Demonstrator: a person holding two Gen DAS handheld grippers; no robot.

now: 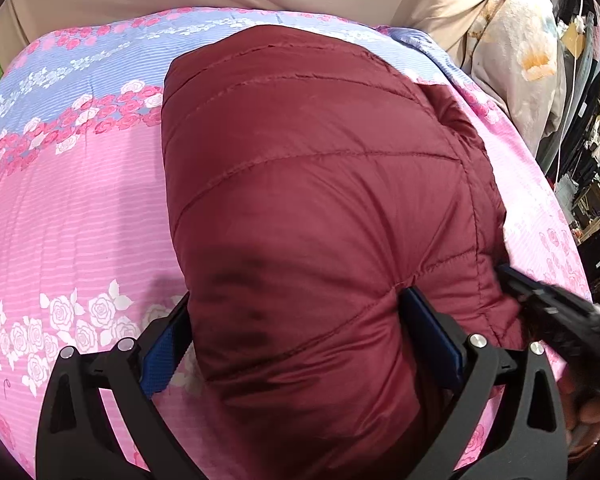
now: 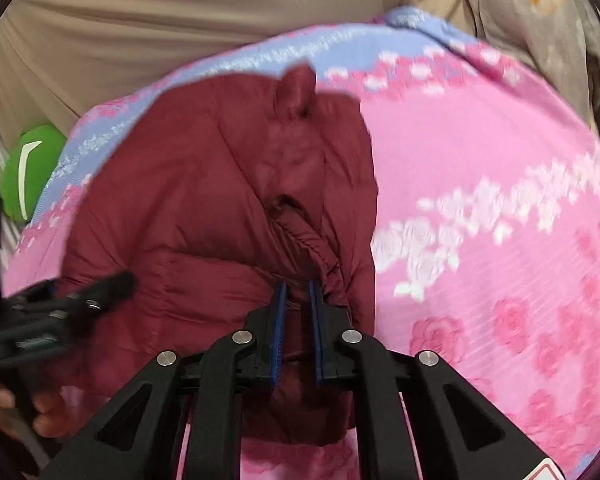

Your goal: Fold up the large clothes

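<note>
**Two grips on a slippery puffer — and either could go**

Starting at the left: the left gripper (image 1: 296, 344) has its blue pads spread wide, a thick bulge of the maroon quilted jacket (image 1: 308, 184) bulging up between them. The pads touch the fabric on both sides, but whether they're truly squeezing, I can't tell. The jacket itself lies on the pink and blue floral bedspread (image 1: 80, 208), bundled lengthwise, the near end at the grippers.

The risk here looks like slip. That shell is glossy and full of air; a wide, soft hold on puffed filling could compress and slide out the moment it's lifted or swung over.

Moving right: the right gripper (image 2: 298, 300) has its pads drawn close together, nipping a gathered, elasticated edge of the jacket, likely a cuff or hem. It's a narrow bite, and the right wrist view is blurred, so its depth is hard to judge.

Danger there: pull unevenly and the thin pinch takes all the load, the edge pops free, and the layers spring open. The two grippers sit near each other too, so a crossing move risks a knock.
</note>
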